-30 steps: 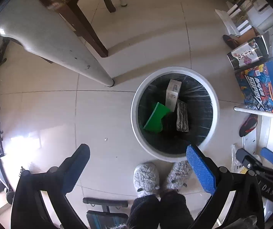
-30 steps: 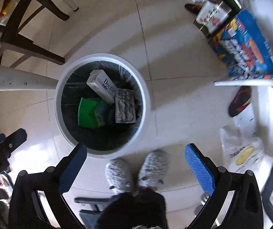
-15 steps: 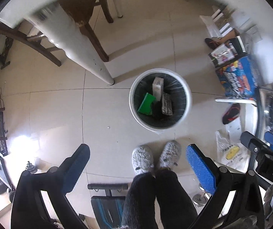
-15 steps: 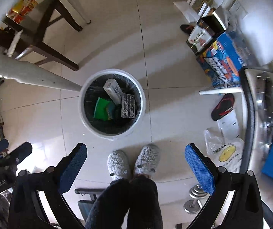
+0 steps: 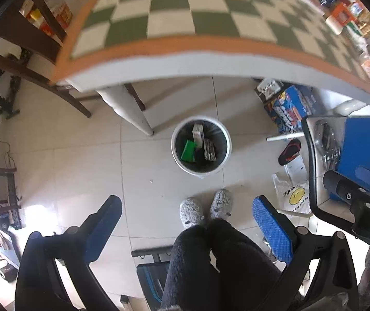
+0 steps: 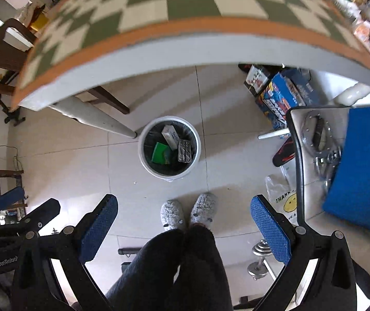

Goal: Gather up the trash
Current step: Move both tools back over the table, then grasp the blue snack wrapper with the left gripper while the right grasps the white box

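The big surface [image 5: 185, 13] has a flat cloth of green and white squares with an orange edge. Below it, on the smooth tiled floor [image 5: 81, 155], stands a round white bin [image 5: 226, 140] with a shiny black bag. Inside lie a white box [image 5: 198, 132], a green packet [image 5: 188, 151] and a bumpy silver pack [image 5: 209, 149]. The left claw [image 5: 186, 223] and right claw [image 6: 182, 223] are both wide open and hold nothing, high above the bin.

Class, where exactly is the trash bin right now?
The trash bin stands on the tiled floor, mid-frame in both wrist views, right of the white table leg, beyond the grey slippers.
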Available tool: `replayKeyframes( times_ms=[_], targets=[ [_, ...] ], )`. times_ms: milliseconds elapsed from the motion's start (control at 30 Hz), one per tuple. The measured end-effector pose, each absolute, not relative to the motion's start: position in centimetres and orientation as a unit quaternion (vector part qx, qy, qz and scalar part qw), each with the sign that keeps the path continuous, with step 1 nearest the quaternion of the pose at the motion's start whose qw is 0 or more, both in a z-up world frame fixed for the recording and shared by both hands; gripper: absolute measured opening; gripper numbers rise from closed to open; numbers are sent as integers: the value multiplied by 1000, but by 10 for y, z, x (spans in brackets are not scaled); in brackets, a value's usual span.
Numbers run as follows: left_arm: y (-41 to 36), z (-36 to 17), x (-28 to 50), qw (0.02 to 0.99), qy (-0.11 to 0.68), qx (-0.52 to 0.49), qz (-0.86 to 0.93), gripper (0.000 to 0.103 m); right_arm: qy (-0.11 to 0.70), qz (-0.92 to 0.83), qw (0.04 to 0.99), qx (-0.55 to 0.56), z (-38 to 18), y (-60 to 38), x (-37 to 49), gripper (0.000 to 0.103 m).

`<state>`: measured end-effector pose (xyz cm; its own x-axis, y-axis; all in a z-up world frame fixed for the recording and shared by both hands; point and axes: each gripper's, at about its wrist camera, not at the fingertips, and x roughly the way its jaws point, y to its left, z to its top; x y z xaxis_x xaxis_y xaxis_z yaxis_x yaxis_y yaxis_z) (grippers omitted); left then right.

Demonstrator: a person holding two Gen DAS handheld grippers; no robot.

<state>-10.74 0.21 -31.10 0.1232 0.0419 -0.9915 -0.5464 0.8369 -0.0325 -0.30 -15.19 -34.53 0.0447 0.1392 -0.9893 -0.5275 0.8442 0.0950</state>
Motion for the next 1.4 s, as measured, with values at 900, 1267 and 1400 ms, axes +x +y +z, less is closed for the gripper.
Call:
replayKeyframes(
  times_ms=[900,1267,1400],
  targets=[
    [150,-184,258,783,542,-127,278,103,618,214,757,-18,-213,-74,338,103],
    [193,-267,453,748,609,-132,230,100,652,193,733,-34,-271,5,576,103],
    [201,-300,492,733,633,-132,210,95,665,187,721,-52,-300,34,623,103]
  ],
)
